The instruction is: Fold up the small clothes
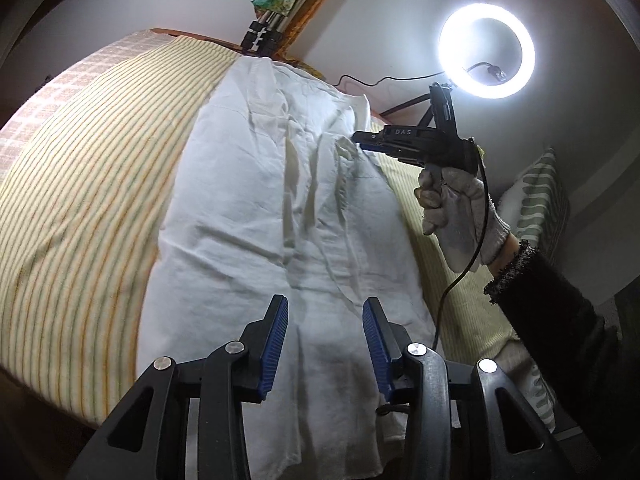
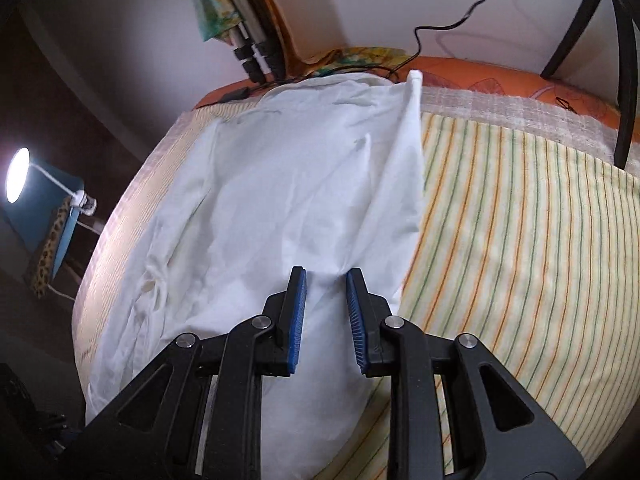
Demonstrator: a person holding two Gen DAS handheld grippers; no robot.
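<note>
A white garment lies spread lengthwise on a striped bedspread. My left gripper hovers over its near end, jaws apart, with the cloth lying flat below and nothing pinched. At the garment's right side a gloved hand holds my right gripper, whose tips meet a bunched fold. In the right wrist view the right gripper is shut on the garment: creases run into the gap between the blue pads. The cloth's right edge is lifted in a ridge over the bedspread.
A lit ring light stands to the right above the bed, with a green-patterned pillow below it. Tripod legs and a black cable sit at the bed's far end. A lamp glows at the left. A dark chair frame stands far right.
</note>
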